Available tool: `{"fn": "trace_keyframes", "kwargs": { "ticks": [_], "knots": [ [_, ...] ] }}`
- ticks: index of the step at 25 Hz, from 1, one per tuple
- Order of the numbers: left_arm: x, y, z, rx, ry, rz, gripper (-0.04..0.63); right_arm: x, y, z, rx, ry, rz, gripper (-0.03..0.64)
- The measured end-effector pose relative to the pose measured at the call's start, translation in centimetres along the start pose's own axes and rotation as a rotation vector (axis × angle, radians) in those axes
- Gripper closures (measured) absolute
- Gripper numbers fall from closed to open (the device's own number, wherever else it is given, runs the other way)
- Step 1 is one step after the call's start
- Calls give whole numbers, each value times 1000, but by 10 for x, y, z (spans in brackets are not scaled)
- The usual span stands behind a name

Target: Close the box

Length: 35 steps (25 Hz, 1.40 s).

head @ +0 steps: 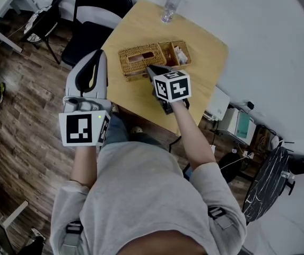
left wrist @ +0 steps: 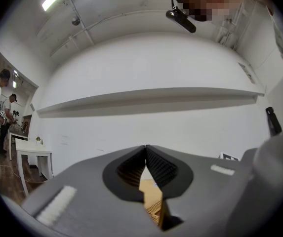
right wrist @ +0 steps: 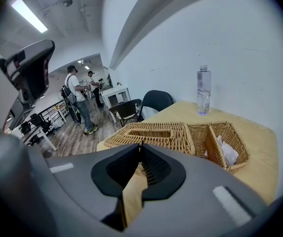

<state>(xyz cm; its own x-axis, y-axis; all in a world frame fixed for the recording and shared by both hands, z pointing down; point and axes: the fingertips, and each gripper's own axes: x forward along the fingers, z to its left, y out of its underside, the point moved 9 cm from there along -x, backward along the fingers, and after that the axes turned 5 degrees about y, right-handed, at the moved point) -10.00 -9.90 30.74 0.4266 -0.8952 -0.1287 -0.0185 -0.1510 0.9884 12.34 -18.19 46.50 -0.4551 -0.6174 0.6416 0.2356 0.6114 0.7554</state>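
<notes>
Pointing at the wicker box [head: 154, 59] just ahead, right hand-held gripper [right wrist: 140, 146] (jaws together)

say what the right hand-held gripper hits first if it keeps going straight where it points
Most likely the open wicker lid, near its front edge: the right hand-held gripper points down at it. Depth is unclear, so it might touch the table first.

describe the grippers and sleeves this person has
The left gripper and right gripper have grey bodies, black ribbed pads and a white cube printed with black square markers on each. The person wears a grey top with sleeves pushed up.
</notes>
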Motion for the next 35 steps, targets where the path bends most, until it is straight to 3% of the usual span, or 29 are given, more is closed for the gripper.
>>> {"fn": "trace_keyframes", "kwargs": {
  "ticks": [35],
  "knots": [
    [-6,-5,-9,33,-36,19,537,17,22,-5,-3,-13,53,594]
  ]
}}
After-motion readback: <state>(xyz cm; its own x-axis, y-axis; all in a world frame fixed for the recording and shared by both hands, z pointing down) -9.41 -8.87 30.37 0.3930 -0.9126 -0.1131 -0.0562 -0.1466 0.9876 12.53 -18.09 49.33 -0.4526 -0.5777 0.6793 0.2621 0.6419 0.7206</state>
